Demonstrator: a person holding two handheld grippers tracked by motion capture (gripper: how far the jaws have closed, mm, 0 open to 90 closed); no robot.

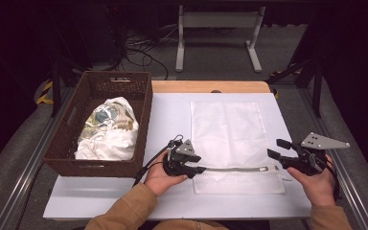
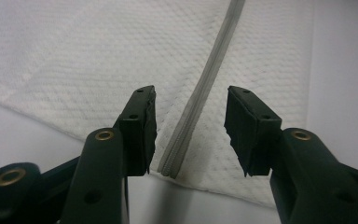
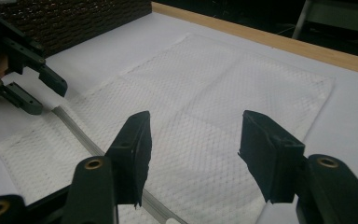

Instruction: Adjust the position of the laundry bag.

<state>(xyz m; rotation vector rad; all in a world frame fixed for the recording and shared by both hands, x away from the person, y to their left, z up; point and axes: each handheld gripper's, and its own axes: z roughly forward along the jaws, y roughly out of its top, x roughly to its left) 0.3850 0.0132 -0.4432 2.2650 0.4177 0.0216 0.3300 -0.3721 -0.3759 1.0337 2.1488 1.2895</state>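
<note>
The left gripper [image 2: 190, 128] stands with its jaws partly apart, astride the near-left end of the zipper [image 2: 200, 100] without the pads pressing on it, probably so that it can pin or pinch that end of the mesh laundry bag [image 1: 230, 139]. The right gripper [image 3: 193, 154] hangs with its jaws wide and nothing between them, just above the bag's other near corner, where the zipper's pull end [image 1: 268, 168] lies; it looks placed to take that end once the left end is steadied. The bag lies flat on the white table cover [image 1: 172, 115], its long axis running away from the person towards the wooden table edge [image 1: 211, 86], while the zipper runs crosswise along the near end, from one gripper to the other. To the left stands a brown wicker basket [image 1: 72, 129] holding bundled cloth [image 1: 108, 129], likely the load meant for the bag.
</note>
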